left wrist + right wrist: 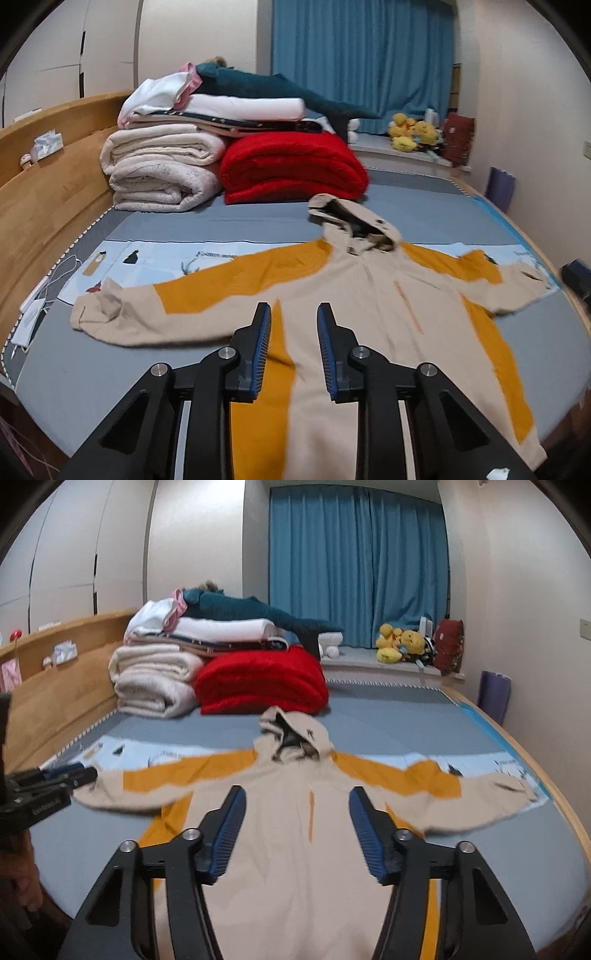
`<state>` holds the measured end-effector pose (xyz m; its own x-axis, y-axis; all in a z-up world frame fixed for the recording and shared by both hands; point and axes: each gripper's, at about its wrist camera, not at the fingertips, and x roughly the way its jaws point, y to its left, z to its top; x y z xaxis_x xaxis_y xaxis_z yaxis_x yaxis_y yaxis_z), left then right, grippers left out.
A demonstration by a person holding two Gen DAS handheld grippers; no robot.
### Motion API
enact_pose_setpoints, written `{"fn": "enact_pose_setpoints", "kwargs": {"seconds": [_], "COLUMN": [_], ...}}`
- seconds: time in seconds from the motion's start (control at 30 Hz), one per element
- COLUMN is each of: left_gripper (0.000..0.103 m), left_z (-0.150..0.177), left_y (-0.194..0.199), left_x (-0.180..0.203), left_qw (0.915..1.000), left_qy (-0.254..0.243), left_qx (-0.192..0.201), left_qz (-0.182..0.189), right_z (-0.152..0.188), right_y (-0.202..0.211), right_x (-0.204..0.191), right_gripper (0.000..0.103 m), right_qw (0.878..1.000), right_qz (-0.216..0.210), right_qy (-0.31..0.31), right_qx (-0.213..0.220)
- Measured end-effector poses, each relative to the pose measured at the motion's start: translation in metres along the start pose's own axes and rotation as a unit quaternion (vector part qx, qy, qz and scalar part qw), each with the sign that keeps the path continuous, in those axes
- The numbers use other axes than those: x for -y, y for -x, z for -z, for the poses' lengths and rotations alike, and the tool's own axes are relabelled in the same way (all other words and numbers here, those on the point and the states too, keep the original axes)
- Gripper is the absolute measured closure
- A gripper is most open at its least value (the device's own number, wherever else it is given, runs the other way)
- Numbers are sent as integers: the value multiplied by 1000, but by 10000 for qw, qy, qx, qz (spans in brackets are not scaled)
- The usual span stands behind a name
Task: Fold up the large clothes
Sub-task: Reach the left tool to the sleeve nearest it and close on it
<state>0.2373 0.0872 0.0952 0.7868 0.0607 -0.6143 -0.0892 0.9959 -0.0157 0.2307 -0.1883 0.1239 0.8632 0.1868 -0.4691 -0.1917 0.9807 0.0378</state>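
A large beige and orange hooded jacket (369, 306) lies flat, front up, on the grey bed, sleeves spread to both sides and hood pointing away. It also shows in the right wrist view (295, 834). My left gripper (294, 310) is open and empty, hovering above the jacket's left body side. My right gripper (297, 794) is open wider and empty, above the jacket's chest. The left gripper also shows at the left edge of the right wrist view (79, 773), near the left cuff.
Folded beige (162, 170) and red (291, 170) blankets with stacked clothes sit at the bed's far end. A wooden headboard (44, 184) runs along the left. Plush toys (399, 642) sit on the window ledge under blue curtains. A cable and papers (33, 314) lie at the left bed edge.
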Motion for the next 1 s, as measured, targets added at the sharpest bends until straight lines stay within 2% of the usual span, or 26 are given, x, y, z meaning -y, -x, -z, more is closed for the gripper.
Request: {"fn": "enact_pose_setpoints", "kwargs": {"seconds": [0.1,0.23,0.37,0.47,0.53,0.67,0.73,0.77,0.87,1.0], "left_gripper": [82,83,84,84,84,84,80,74,68,66], "left_z": [-8,-3,11,23,32,45,56,63,85,108], "left_y": [-40,-88,-128,-150,-164,-180,-187,-191,-199,-208], "left_x": [-26,-72,-125,-162,-194,-254,-289,-307,-358,-404], "left_qw": [9996,9964,9906,9870,9813,9698,9592,9514,9263,9004], "left_qy": [135,535,874,989,1253,1542,1876,2066,2731,3414], "left_qx": [-193,-554,-797,-850,-982,-1079,-1131,-1206,-1334,-1416], "left_qz": [-162,-365,-685,-934,-1081,-1551,-1787,-1939,-2226,-2297], "right_z": [-24,-39,-27,-12,-4,9,12,14,18,20], "right_y": [-32,-80,-123,-155,-174,-200,-210,-214,-227,-238], "right_x": [-5,-12,-15,-16,-17,-18,-19,-19,-20,-25], "right_gripper": [51,51,51,51,51,51,51,51,51,51], "right_qw": [9998,9993,9983,9962,9931,9915,9912,9912,9897,9876], "right_qz": [-80,-281,-528,-619,-758,-675,-630,-588,-565,-504], "right_qy": [125,258,162,-15,-91,-58,8,61,66,149], "right_qx": [122,27,-208,-610,-886,-1114,-1163,-1185,-1311,-1480]}}
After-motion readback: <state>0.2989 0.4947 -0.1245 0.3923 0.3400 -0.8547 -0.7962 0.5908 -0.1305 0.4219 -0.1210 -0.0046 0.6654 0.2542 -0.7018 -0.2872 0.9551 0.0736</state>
